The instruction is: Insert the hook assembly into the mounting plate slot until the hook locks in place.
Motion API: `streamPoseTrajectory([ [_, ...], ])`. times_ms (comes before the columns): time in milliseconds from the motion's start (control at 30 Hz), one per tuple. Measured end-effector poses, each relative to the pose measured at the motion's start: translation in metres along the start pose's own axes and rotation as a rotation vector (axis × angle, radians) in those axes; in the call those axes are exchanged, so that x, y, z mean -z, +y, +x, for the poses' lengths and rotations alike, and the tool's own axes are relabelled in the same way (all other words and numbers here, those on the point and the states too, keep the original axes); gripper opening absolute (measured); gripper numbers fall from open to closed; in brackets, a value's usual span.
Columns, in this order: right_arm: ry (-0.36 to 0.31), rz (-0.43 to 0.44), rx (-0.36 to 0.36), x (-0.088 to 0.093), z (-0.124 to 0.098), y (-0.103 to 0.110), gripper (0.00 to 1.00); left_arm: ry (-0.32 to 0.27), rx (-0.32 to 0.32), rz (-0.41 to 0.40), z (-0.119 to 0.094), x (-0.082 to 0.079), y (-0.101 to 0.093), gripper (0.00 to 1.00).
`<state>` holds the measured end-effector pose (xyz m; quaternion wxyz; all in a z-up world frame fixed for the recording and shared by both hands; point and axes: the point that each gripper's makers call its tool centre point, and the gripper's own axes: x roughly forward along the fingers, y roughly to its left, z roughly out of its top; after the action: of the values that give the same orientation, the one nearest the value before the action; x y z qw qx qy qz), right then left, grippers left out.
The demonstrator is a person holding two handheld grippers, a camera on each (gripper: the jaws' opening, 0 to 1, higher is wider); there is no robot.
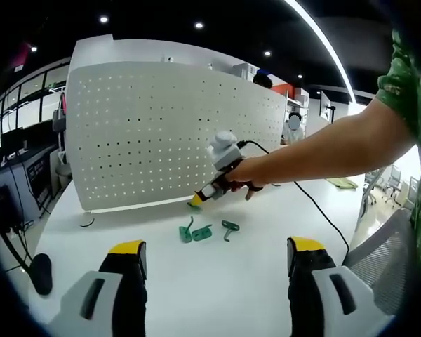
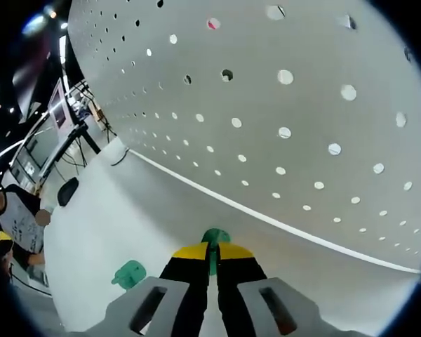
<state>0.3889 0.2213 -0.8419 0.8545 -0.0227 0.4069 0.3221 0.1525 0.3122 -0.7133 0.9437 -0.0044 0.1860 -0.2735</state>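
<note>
A tall white perforated metal panel (image 1: 168,133), its matte face dotted with regular rows of small round holes, stands upright along the far side of a smooth white table (image 1: 217,281), and nothing stands between it and the grippers. In the left gripper view three small green plastic hooks (image 1: 205,231) lie loose on the tabletop near the middle, close together but apart from the panel's foot; they are glossy, thin and bent into curved shapes. Beyond them a person's bare forearm (image 1: 337,151) reaches in from the right, and the hand holds the right gripper (image 1: 196,201) low at the base of the panel, a black cable (image 1: 316,207) trailing from it across the table toward the near right edge. The left gripper (image 1: 216,256) hangs over the near part of the table with its yellow-tipped black jaws spread wide and nothing between them. In the right gripper view the right gripper (image 2: 212,254) has its yellow-tipped jaws pressed together on a green plastic hook piece (image 2: 214,239), whose rounded end pokes out just past the tips, near the panel (image 2: 281,112) but not touching it; another green hook (image 2: 130,273) lies on the table to the near left. At the far left stand dark monitors and desks (image 1: 17,151), and a mesh chair back (image 1: 382,256) sits at the near right.
</note>
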Motion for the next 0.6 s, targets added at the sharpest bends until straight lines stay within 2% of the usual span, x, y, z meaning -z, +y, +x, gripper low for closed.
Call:
streamPoseTrajectory([
  [333,-0.068,-0.037,0.01,-0.014,-0.013,0.005,0.02,-0.002,0.004,0.01,0.0,-0.002,-0.002,0.84],
  [600,-0.108,-0.032,0.012,-0.02,-0.025,0.008,0.02,-0.005,0.01,0.021,-0.001,-0.005,-0.006,0.84],
])
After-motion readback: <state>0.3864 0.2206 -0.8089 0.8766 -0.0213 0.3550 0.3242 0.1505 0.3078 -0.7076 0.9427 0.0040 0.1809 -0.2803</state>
